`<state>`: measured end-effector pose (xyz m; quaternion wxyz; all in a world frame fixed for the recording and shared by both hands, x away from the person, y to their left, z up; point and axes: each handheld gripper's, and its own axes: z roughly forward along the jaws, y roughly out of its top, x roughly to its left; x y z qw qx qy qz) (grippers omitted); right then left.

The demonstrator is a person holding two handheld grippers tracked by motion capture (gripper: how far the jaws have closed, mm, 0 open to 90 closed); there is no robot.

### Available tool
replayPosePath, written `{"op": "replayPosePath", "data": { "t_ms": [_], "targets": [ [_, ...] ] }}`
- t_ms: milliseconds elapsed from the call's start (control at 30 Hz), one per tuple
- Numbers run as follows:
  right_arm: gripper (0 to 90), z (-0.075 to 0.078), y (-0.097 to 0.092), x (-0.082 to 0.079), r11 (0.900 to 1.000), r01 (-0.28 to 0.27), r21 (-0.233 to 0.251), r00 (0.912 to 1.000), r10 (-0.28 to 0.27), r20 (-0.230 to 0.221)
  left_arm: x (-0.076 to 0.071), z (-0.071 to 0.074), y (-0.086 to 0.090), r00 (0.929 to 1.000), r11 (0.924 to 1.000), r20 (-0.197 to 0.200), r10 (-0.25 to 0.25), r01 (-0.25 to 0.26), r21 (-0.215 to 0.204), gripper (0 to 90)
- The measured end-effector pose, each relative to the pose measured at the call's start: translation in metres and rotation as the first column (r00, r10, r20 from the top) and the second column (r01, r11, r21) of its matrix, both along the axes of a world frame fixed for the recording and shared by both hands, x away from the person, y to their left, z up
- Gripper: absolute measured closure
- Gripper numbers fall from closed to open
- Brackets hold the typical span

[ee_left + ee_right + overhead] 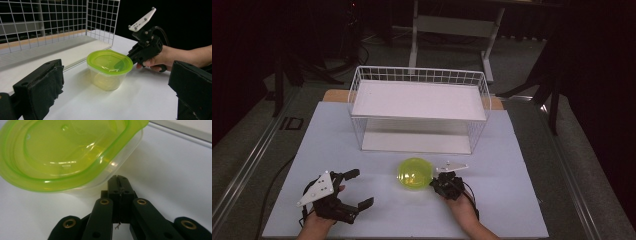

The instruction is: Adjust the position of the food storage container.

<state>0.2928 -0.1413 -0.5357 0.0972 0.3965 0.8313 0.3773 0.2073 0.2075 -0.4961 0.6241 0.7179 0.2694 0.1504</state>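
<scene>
**Closed right gripper at the wall of a lidded container, left gripper waiting open**

The right gripper point(119, 182) has its two jaws pressed flat together with nothing between them; their joined tip meets, or very nearly meets, the clear wall of the container point(75, 157) just under the overhanging green lid point(62, 150). Held this way, the closed tip appears to serve as a blunt pusher or a steadying stop rather than a clamp. In the left gripper view the same tool point(140, 53) comes in low from the container's far side, its tip hidden behind the lid's edge.

The container point(414, 173) stands upright on the white table point(512, 200), near the middle, lid seated, just in front of the wire rack point(419, 107).

The left gripper point(354, 189) rests apart to the container's left, jaws spread wide and holding nothing, aimed towards it; it looks ready to take the opposite side.

The rack has two white shelves point(419, 100) within a wire-mesh wall. Its lower opening faces the container, and nothing lies between them. The upper shelf's front edge would limit height on entry. The rack's corner post point(87, 17) stands close behind the container.
</scene>
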Motion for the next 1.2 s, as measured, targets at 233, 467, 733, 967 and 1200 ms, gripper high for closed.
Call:
{"op": "replayPosePath", "data": {
  "t_ms": [233, 467, 733, 967, 1200],
  "targets": [
    [90.0, -0.001, 0.011, 0.003, 0.9999, -0.013, 0.004, 0.9999, 0.013, -0.001, 0.000, 0.000, -0.001, 1.0000, 1.0000, -0.002, -0.003, 0.003, -0.001, 0.7],
    [89.9, 0.004, -0.002, 0.000, 0.9997, 0.002, -0.026, 0.9977, 0.000, 0.067, 0.000, 0.000, 0.000, 1.0000, 1.0000, -0.003, -0.001, 0.001, -0.002, 0.7],
    [67.9, 0.026, -0.029, -0.020, 0.9991, -0.039, -0.017, 0.9899, 0.041, 0.136, 0.002, -0.002, -0.002, 0.9999, 1.0000, -0.016, 0.002, -0.002, -0.006, 0.7],
    [19.6, 0.045, -0.041, -0.032, 0.9883, -0.133, 0.075, 0.9825, 0.121, 0.141, 0.001, -0.001, -0.005, 0.9997, 0.9999, -0.023, -0.005, 0.004, -0.012, 0.7],
    [13.5, 0.064, -0.040, -0.039, 0.9887, -0.126, 0.081, 0.9663, 0.104, 0.235, 0.000, 0.004, -0.009, 0.9995, 0.9998, -0.026, -0.018, 0.018, -0.008, 0.7]
  ]
}}
